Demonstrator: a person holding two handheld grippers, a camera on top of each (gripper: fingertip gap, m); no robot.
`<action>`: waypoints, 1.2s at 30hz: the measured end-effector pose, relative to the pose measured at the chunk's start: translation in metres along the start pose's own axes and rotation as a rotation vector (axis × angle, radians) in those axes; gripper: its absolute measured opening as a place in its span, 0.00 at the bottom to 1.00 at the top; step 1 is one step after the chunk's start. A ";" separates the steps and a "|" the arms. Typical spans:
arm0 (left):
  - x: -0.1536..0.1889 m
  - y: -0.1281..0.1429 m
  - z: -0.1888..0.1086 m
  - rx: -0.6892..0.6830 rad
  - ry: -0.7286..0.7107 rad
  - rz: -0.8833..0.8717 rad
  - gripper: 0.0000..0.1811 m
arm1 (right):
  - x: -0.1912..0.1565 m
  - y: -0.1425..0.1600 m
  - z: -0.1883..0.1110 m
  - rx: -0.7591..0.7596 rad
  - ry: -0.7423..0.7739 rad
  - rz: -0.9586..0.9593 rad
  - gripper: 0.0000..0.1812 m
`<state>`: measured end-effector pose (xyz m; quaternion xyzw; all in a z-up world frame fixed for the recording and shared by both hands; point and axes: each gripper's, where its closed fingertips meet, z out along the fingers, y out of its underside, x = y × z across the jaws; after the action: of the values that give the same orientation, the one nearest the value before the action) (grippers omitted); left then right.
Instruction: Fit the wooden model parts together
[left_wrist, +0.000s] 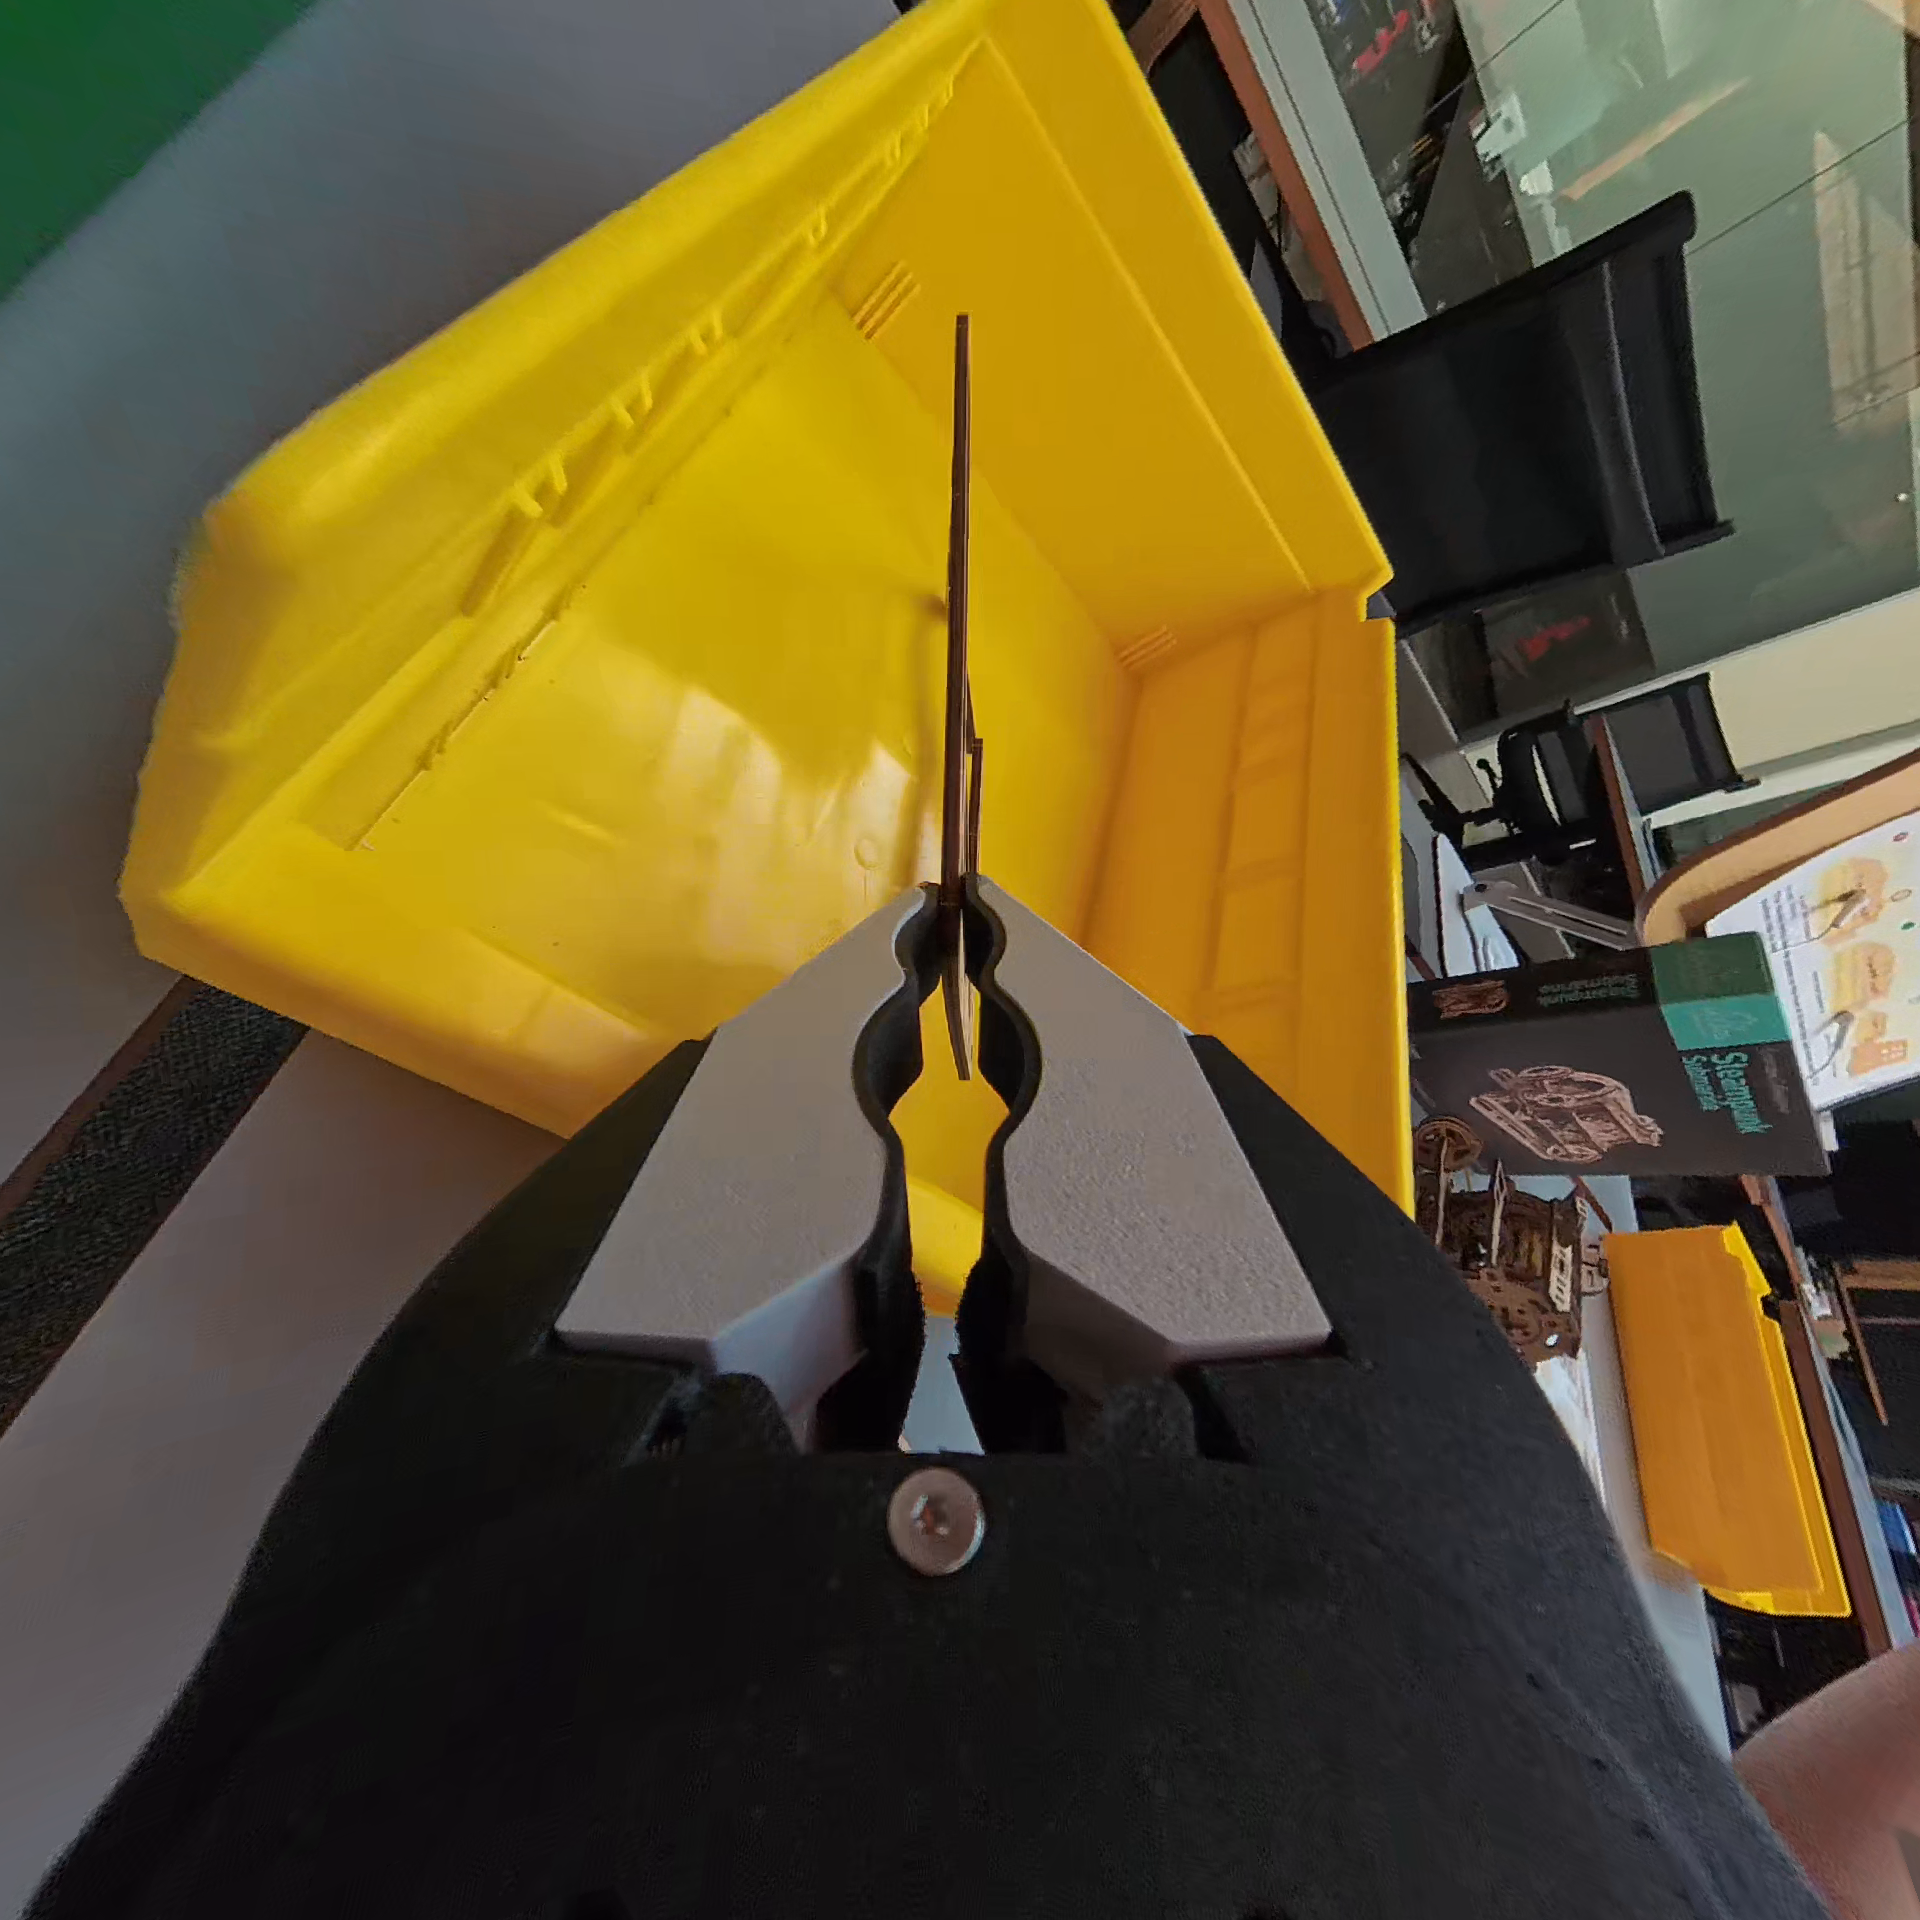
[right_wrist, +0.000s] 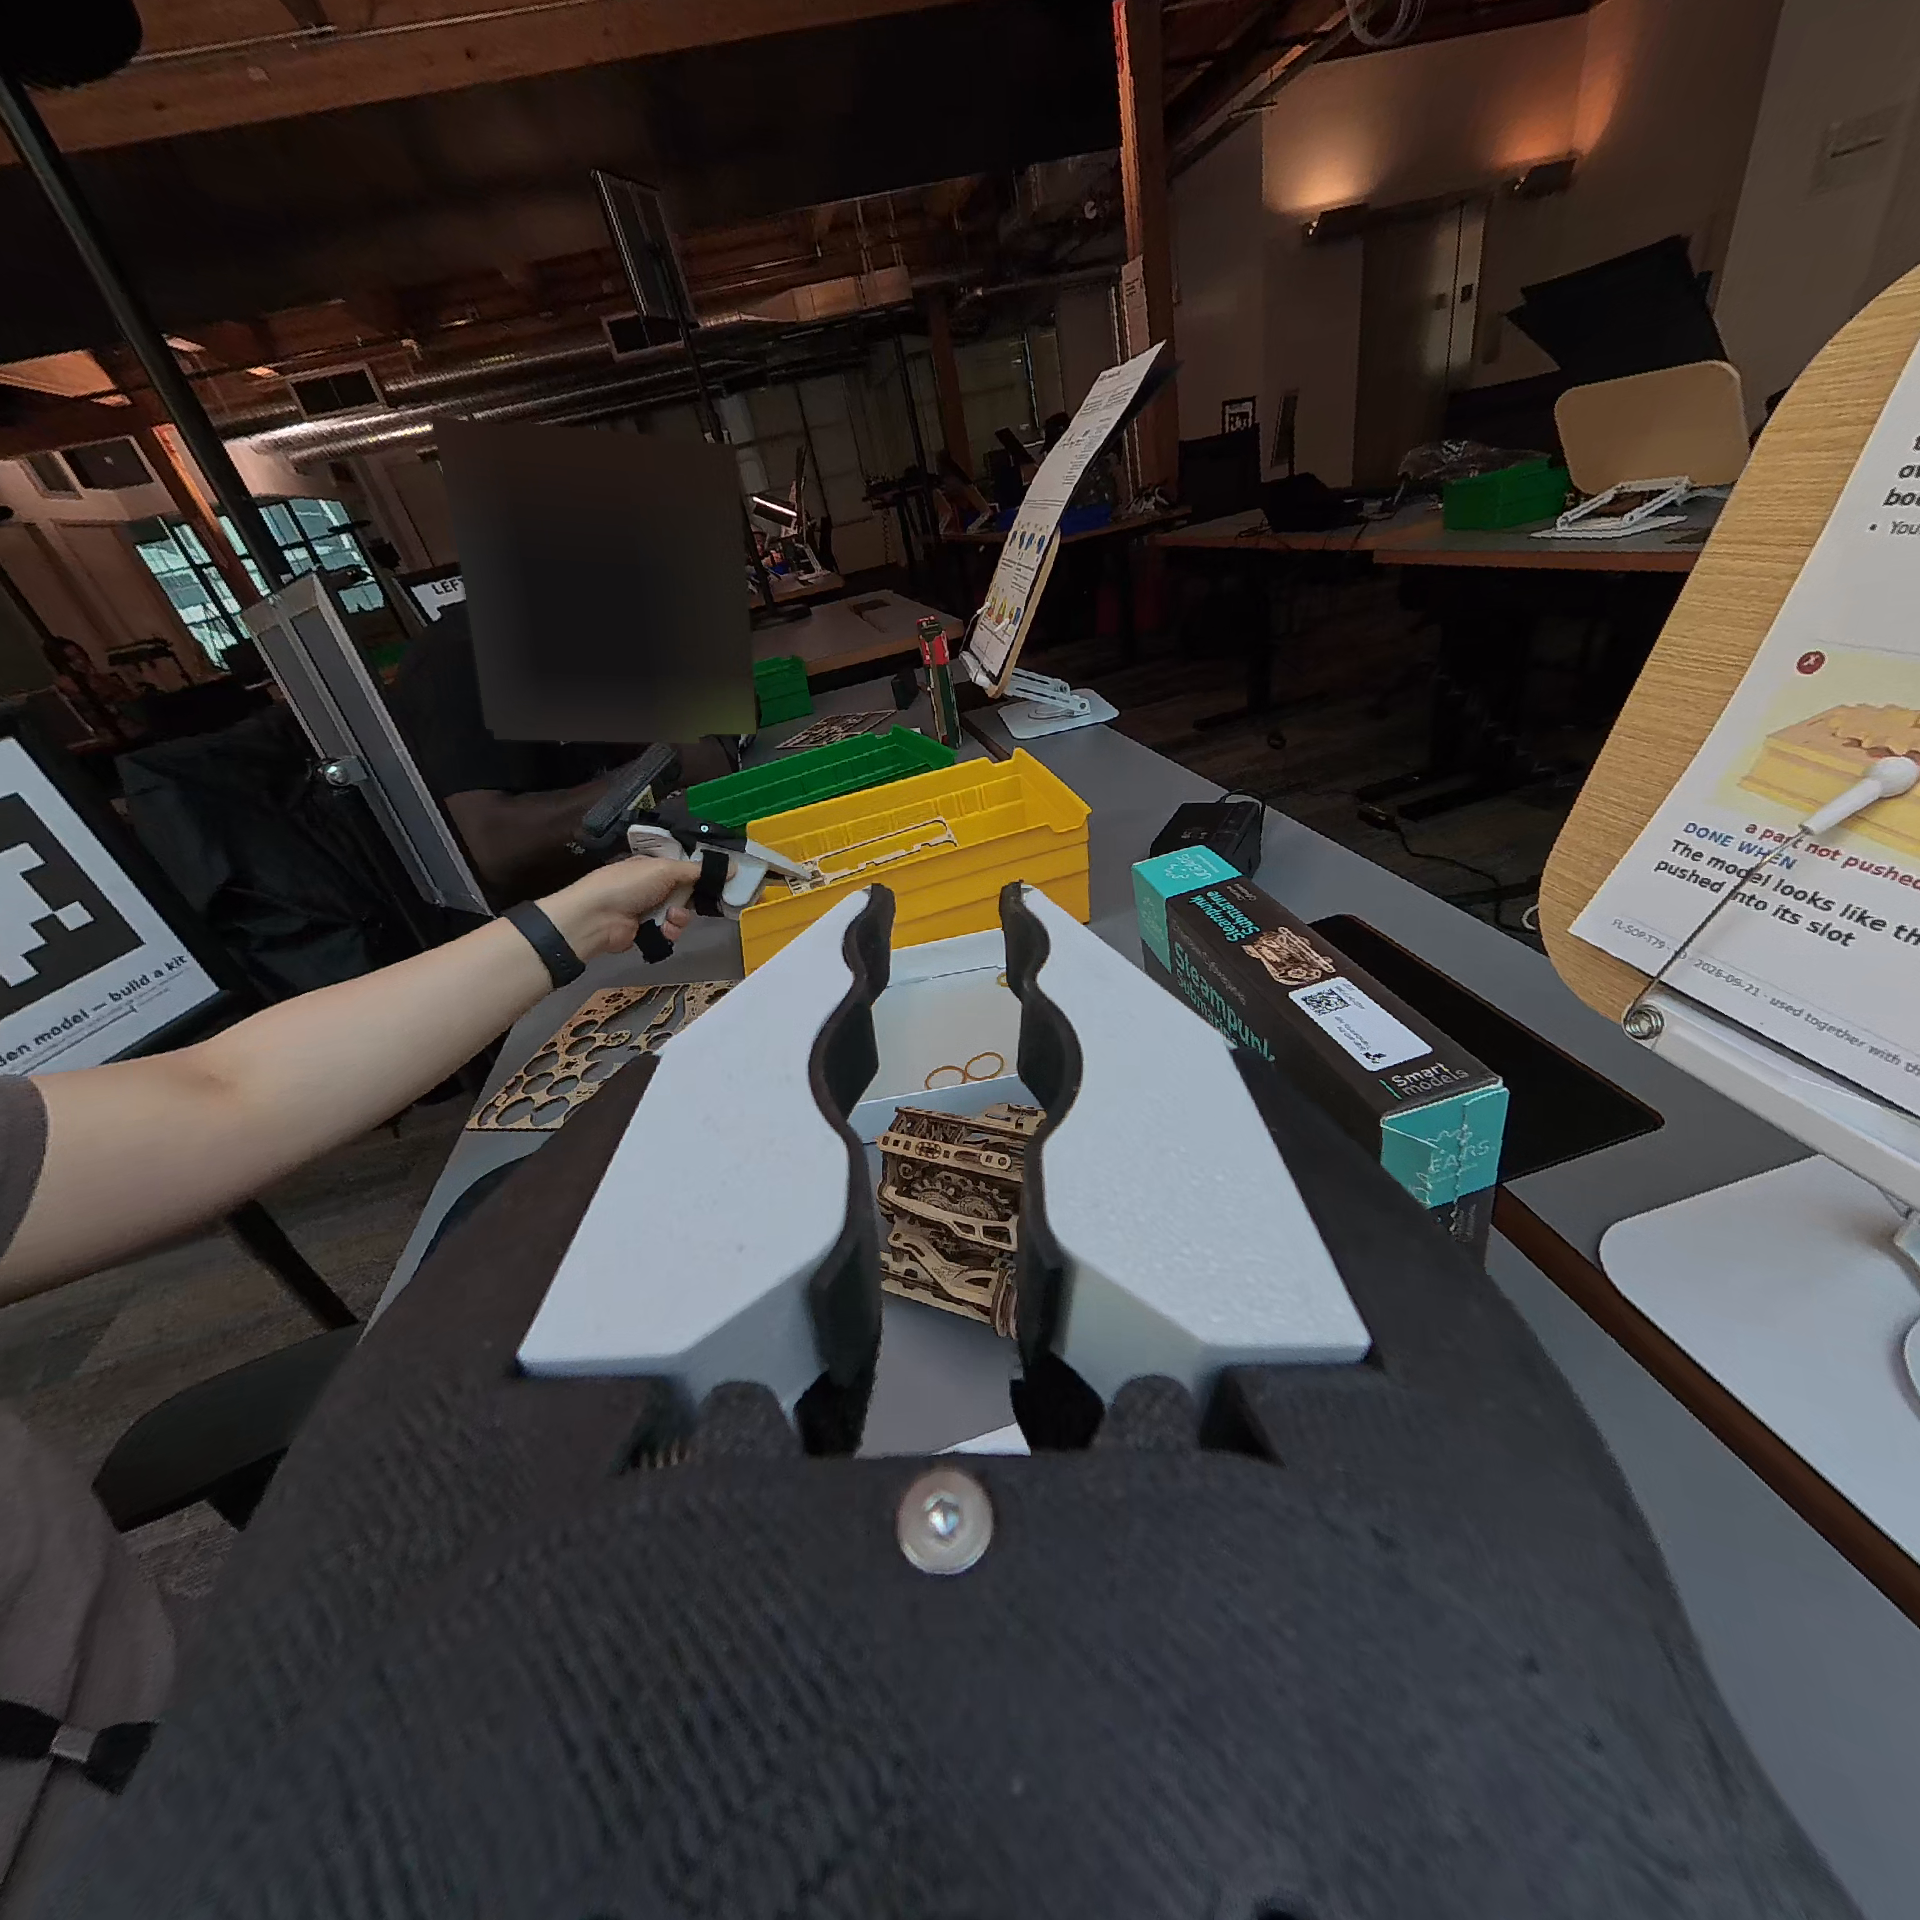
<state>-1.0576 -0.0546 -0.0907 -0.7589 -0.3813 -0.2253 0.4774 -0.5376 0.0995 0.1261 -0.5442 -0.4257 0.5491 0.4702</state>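
Pinches a thin wooden part (left_wrist: 961, 582) tight between the jaws of the left gripper (left_wrist: 951, 904). Sticks straight out past the tips, long and flat, seen here from its skinny edge. Hangs over the yellow bin (left_wrist: 1247, 436), near the far left corner of the table (right_wrist: 1455, 1403).

Leaves the right gripper (right_wrist: 940, 904) with jaws wide apart, holding nothing. Looks down through that gap at the wooden model (right_wrist: 951, 1205), sitting near the middle of the table, just in front of a white tray (right_wrist: 935, 997) and left of a dark box (right_wrist: 1320, 1029).

Probably means carrying the part over from the bin to the model, well apart right now. Puts the model much nearer the right gripper, so likely the one to steady it. Needs the long edge of the part lined up with a slot. Cannot tell which slot from here.
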 end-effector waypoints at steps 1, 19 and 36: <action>-0.001 0.004 0.003 -0.026 -0.004 0.014 0.00 | 0.001 -0.001 0.000 0.004 0.003 -0.002 0.11; -0.014 0.072 -0.088 -0.238 0.167 0.490 0.28 | -0.224 0.200 0.258 -0.465 -0.504 -0.094 0.20; -0.038 0.110 -0.082 -0.540 0.320 0.464 0.20 | -0.224 0.347 0.373 -0.930 -0.336 -0.211 0.10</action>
<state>-0.9915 -0.1699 -0.1415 -0.8786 -0.0472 -0.3193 0.3520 -0.9355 -0.1710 -0.1530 -0.5541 -0.7478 0.3309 0.1559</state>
